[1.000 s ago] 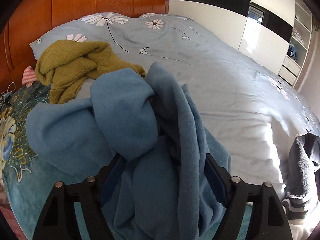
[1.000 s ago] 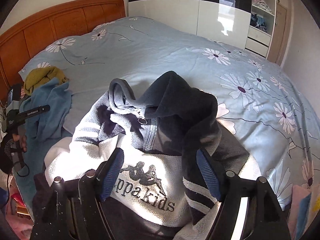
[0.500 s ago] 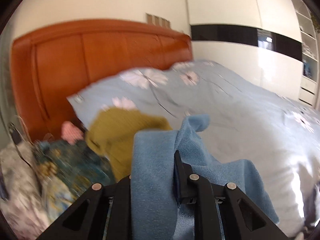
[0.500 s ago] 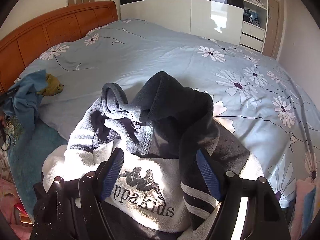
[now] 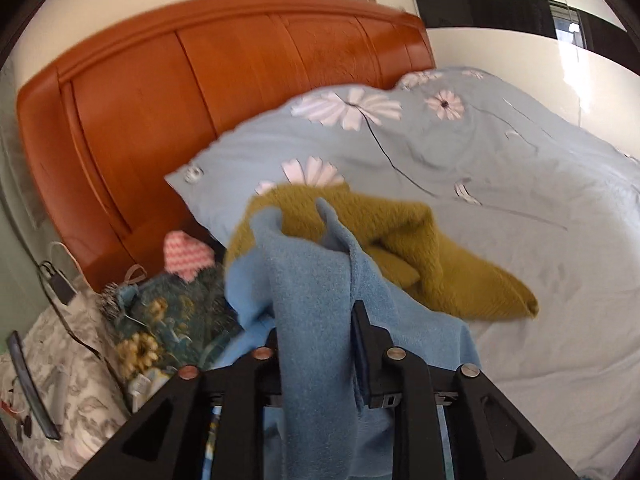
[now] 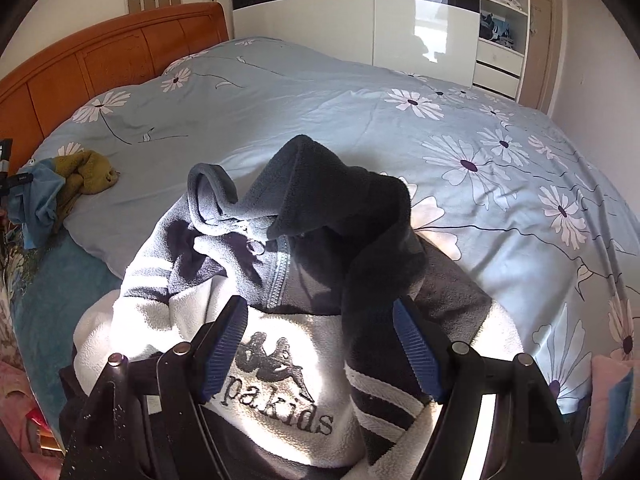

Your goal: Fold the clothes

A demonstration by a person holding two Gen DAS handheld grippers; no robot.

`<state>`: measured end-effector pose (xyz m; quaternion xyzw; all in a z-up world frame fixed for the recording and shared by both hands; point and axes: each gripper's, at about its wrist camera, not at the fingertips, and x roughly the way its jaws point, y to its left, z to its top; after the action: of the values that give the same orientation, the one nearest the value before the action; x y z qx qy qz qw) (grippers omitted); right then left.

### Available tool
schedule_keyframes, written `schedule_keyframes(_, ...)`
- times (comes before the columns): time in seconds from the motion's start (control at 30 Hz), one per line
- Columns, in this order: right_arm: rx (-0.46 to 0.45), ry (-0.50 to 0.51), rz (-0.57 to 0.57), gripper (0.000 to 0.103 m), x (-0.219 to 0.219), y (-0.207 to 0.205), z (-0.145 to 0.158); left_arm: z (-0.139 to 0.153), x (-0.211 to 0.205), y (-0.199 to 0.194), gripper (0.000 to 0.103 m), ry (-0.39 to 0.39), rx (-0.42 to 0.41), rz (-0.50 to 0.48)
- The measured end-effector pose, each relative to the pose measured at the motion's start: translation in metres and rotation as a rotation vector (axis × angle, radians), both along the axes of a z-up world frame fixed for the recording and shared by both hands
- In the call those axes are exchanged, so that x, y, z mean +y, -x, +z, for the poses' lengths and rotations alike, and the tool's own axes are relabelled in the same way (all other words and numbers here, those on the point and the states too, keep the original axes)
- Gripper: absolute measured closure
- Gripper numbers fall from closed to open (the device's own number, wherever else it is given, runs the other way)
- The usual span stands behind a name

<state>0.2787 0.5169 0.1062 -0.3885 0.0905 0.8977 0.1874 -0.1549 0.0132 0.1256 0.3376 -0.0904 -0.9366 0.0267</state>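
A light blue fleece garment [image 5: 316, 280] hangs bunched between the fingers of my left gripper [image 5: 316, 320], lifted off the bed. Its jaws are opening a little while the cloth still fills the narrow gap between the pads. Just beyond lies a crumpled mustard knit sweater [image 5: 420, 248] on the duvet. In the right wrist view both show small at the far left: the blue fleece [image 6: 38, 200] and the mustard sweater [image 6: 86, 168]. My right gripper [image 6: 320, 308] stands open over a grey, dark and white hooded fleece [image 6: 280, 360] with a printed logo. Its dark sleeve runs up between the fingers.
A pale blue daisy-print duvet [image 6: 320, 92] covers the bed. An orange wooden headboard [image 5: 200, 100] stands behind the left gripper. A teal floral sheet [image 5: 172, 320] and bedside clutter with cables [image 5: 60, 360] lie at the left. White wardrobes [image 6: 360, 20] line the far wall.
My left gripper has narrowed onto the blue fleece, then risen and swung toward the headboard with it. The right gripper has stayed over the hooded fleece.
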Motion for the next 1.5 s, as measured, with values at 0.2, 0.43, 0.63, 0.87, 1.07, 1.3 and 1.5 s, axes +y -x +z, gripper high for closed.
schedule_keyframes(0.2,-0.021,0.015,-0.047,0.027,0.022,-0.02,-0.008,-0.004,0.005,-0.044,0.032,-0.134,0.028,-0.133)
schedule_keyframes(0.43,-0.048,0.026,-0.077,0.027,0.036,-0.024,-0.016,0.033,0.06,-0.13,0.024,-0.251,0.096,-0.374)
schedule_keyframes(0.63,-0.059,0.068,-0.037,0.027,0.03,0.003,-0.023,0.012,0.191,-0.185,0.023,-0.395,-0.17,-0.768)
schedule_keyframes(0.87,-0.166,0.044,-0.032,0.061,0.034,0.021,-0.04,-0.025,0.302,-0.235,0.023,-0.397,-0.373,-0.964)
schedule_keyframes(1.07,-0.156,0.064,-0.048,0.097,0.055,0.013,-0.031,-0.035,0.337,-0.247,0.023,-0.375,-0.442,-0.978)
schedule_keyframes(1.3,-0.099,0.006,-0.151,0.097,0.105,0.007,0.003,-0.043,0.351,-0.231,0.093,-0.328,-0.464,-0.934)
schedule_keyframes(1.5,-0.045,0.024,-0.19,0.097,0.128,0.0,0.014,-0.016,0.344,-0.221,0.097,-0.295,-0.313,-0.936)
